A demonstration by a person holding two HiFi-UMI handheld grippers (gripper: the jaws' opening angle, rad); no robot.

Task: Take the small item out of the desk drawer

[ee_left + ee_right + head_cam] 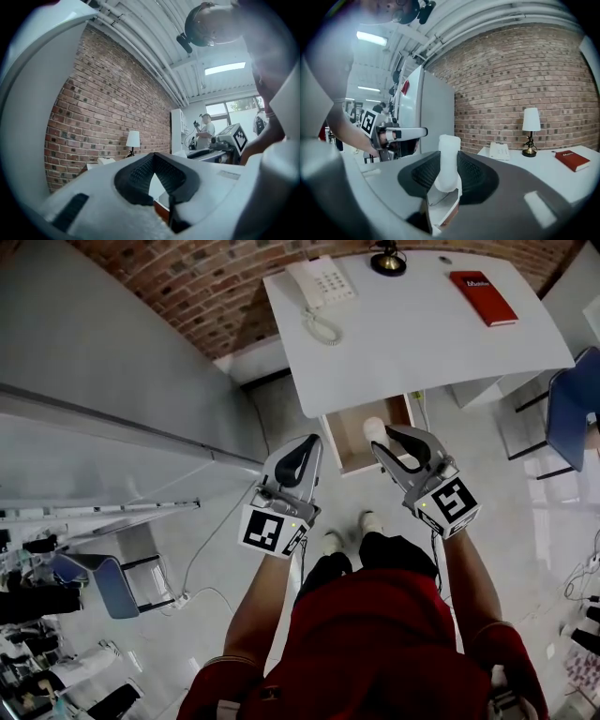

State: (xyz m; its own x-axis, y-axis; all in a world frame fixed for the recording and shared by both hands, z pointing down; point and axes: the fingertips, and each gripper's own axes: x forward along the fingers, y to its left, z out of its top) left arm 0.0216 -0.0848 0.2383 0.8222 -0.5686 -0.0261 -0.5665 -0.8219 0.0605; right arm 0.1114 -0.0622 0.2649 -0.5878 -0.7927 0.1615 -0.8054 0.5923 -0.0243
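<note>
Under the front edge of the white desk (422,343) a wooden drawer (349,442) stands pulled out. My right gripper (382,439) hangs just over the drawer's right half, shut on a small white rounded item (374,427). In the right gripper view the item (449,145) stands upright between the black pads, with my right gripper (449,164) clamped on its lower part and the drawer (440,213) below. My left gripper (313,441) floats left of the drawer, jaws together and empty. In the left gripper view my left gripper (153,160) has its pads meeting at the tips.
On the desk are a white telephone (322,282), a lamp (388,259) and a red book (483,298). A blue chair (572,409) stands right of the desk. A grey partition (94,390) runs along the left, with another chair (103,582) and a floor cable (202,559) nearby.
</note>
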